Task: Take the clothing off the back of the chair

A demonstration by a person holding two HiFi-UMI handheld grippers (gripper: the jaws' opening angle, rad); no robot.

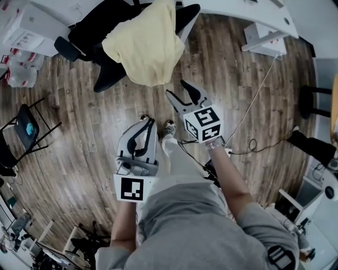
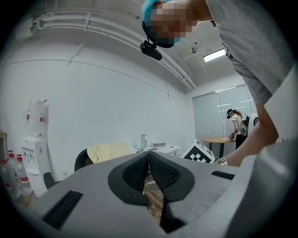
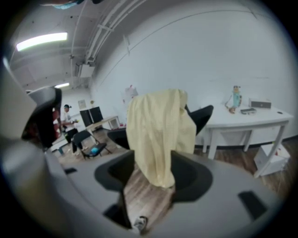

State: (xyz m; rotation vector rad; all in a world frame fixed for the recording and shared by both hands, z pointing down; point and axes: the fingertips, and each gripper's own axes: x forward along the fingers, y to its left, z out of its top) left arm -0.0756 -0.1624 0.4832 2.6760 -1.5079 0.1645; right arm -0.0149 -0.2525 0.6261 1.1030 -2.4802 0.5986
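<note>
A pale yellow garment (image 1: 145, 45) hangs over the back of a black office chair (image 1: 87, 26) at the top of the head view. My right gripper (image 1: 177, 88) stands open just below the garment's lower edge, nothing between its fingers. In the right gripper view the garment (image 3: 160, 130) hangs ahead of the open right gripper (image 3: 149, 169), apart from it. My left gripper (image 1: 149, 122) is lower and further back, shut on nothing. The left gripper view shows the left gripper (image 2: 148, 155) with its pads together and the garment (image 2: 109, 151) far off on the chair (image 2: 81, 160).
A white desk (image 1: 253, 10) stands to the right of the chair, with a cable (image 1: 253, 105) trailing over the wooden floor. A black folding chair (image 1: 26, 126) is at the left, white boxes (image 1: 26, 26) at the top left. A water dispenser (image 2: 35, 148) stands by the wall.
</note>
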